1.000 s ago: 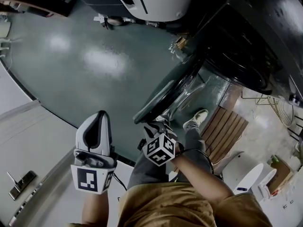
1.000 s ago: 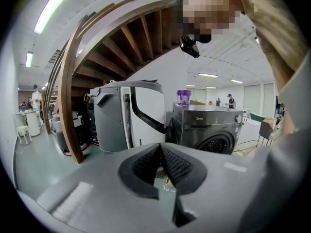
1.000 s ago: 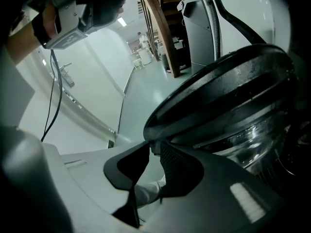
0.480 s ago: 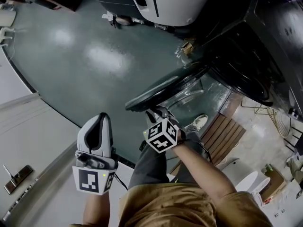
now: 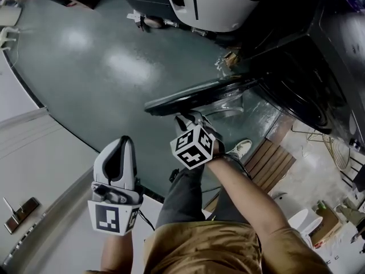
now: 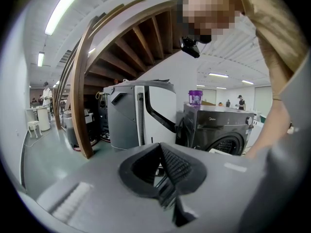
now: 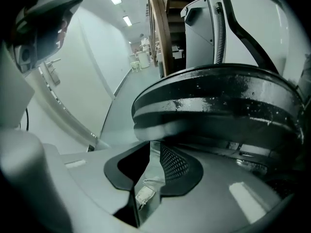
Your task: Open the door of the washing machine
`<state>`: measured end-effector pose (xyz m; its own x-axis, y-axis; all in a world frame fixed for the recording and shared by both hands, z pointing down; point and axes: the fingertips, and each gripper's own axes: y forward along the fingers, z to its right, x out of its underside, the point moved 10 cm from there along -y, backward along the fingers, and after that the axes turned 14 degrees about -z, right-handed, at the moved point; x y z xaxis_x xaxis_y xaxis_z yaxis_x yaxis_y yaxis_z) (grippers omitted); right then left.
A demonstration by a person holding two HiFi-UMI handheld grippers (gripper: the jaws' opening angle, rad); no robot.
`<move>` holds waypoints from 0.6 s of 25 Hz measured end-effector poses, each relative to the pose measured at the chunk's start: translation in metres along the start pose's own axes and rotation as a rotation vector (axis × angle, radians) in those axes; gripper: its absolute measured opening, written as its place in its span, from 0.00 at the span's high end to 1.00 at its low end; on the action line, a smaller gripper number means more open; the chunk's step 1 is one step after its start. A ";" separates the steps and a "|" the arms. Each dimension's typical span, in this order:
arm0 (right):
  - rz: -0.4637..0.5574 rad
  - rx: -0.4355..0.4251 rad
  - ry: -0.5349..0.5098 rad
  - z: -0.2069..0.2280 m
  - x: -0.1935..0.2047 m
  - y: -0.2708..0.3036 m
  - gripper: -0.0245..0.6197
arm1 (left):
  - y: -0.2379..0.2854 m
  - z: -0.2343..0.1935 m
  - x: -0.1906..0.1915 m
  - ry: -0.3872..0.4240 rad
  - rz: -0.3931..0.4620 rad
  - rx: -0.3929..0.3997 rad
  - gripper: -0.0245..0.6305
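Right gripper (image 5: 185, 119): smooth pale grey plastic shell with a black hollow round the jaws. One pad is ribbed in a fine mesh. A white marker cube (image 5: 193, 147) with black squares sits behind the jaws.
Right jaws: drawn close with only a narrow slit between them, their tips nipping the lower lip of the door.
Door (image 5: 197, 99): just ahead of the right gripper's tips and arching over them. It is round and thick, swung well out from the machine, and nearly edge-on from the head view.
Door surface: dark glossy rim in stepped bands, flecked with bright specks. A clear glass bowl (image 5: 228, 104) bulges from the side that faces the machine.
Washing machine (image 5: 308, 67): beyond the right gripper and off to its right. It has a dark boxy body and a round black drum mouth standing uncovered.
Left gripper (image 5: 118, 144): same grey shell and meshed pads, with the jaws pressed together and nothing between them. It is held to the right gripper's left, apart from it and well clear of the door.
Floor (image 5: 102, 67): glossy grey-green with soft light patches, beneath both grippers.
Slatted mat (image 5: 274, 158): parallel wooden strips lying below and to the right of the right gripper.
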<state>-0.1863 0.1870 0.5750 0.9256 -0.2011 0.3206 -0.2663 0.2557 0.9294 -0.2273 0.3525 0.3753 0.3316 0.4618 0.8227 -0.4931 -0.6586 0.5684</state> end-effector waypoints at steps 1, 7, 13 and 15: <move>0.002 0.003 0.002 0.003 -0.004 0.001 0.85 | 0.000 -0.002 0.000 -0.001 0.000 -0.001 0.87; 0.030 0.022 0.034 0.020 -0.028 0.000 0.85 | 0.002 -0.011 -0.001 -0.007 -0.001 -0.009 0.87; 0.063 0.049 0.042 0.040 -0.047 0.000 0.86 | 0.007 -0.017 -0.001 -0.007 0.001 -0.013 0.87; 0.067 0.061 0.042 0.045 -0.053 -0.001 0.86 | 0.006 -0.019 -0.002 -0.007 0.002 -0.015 0.87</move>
<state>-0.2475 0.1546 0.5657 0.9153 -0.1455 0.3757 -0.3428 0.2088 0.9159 -0.2460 0.3589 0.3766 0.3363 0.4564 0.8237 -0.5053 -0.6506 0.5668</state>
